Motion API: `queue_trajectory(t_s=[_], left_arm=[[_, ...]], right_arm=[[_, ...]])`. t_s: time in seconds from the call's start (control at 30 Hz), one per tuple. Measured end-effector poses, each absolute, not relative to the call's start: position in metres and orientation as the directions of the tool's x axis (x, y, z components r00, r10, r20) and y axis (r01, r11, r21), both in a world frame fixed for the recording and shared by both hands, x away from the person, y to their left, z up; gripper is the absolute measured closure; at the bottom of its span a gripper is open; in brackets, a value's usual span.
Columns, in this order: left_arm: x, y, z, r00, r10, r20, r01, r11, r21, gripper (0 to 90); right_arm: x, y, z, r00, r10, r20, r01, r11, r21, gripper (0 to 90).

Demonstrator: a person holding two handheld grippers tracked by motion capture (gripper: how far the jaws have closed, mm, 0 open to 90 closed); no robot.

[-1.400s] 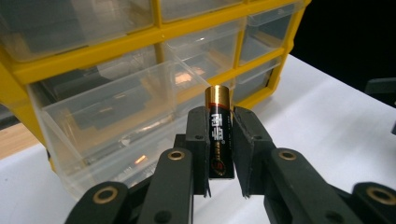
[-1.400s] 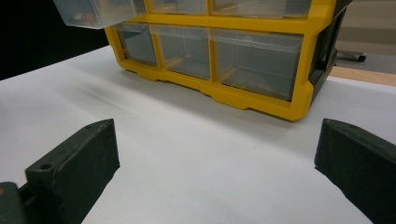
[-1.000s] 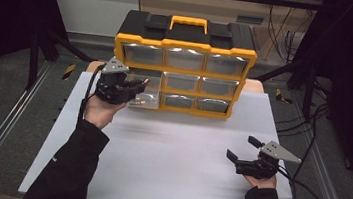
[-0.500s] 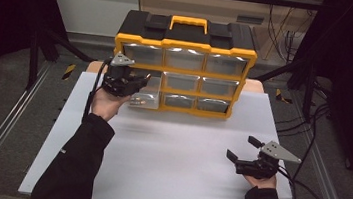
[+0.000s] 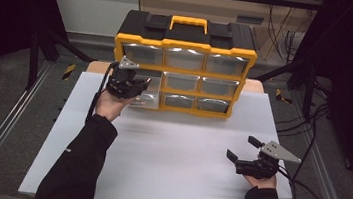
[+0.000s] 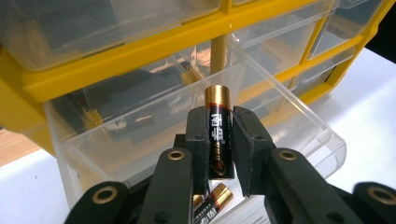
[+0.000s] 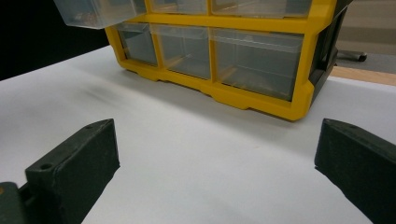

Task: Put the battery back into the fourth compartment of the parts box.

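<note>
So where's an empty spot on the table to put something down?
The white tabletop is bare between the yellow-and-black drawer organizer and the right gripper. It is crowded at the pulled-out clear plastic drawer, where the left gripper grips a black-and-gold battery.

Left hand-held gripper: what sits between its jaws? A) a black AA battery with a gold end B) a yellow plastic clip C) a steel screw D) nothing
A: the left hand-held gripper clamps a black battery with a gold end above the pulled-out clear plastic drawer of the yellow organiser.
</note>
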State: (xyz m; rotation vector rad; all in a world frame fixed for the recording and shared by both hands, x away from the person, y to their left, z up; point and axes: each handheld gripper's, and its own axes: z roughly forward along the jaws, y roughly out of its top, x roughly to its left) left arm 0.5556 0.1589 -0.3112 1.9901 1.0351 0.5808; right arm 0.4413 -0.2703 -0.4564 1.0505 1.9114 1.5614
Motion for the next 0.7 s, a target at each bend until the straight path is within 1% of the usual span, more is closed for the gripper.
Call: queue_trajectory(t_s=[0.17,0.37,0.5,0.7], left_arm=[[0.555,0.157,-0.312,0.553,0.831,0.057,0.461,-0.362,0.81,75.1],[0.553,0.159,-0.312,0.547,0.836,0.04,0.453,-0.336,0.826,71.2],[0.548,0.163,-0.309,0.552,0.834,0.024,0.423,-0.305,0.853,63.7],[0.534,0.171,-0.302,0.573,0.82,0.015,0.36,-0.268,0.894,44.3]], right_arm=[[0.441,-0.27,-0.456,-0.606,0.787,0.117,0.272,0.067,0.96,0.2],[0.441,-0.271,-0.456,-0.606,0.786,0.12,0.273,0.063,0.96,0.3],[0.441,-0.271,-0.456,-0.606,0.787,0.119,0.27,0.063,0.961,0.3],[0.441,-0.271,-0.456,-0.605,0.787,0.12,0.269,0.061,0.961,0.3]])
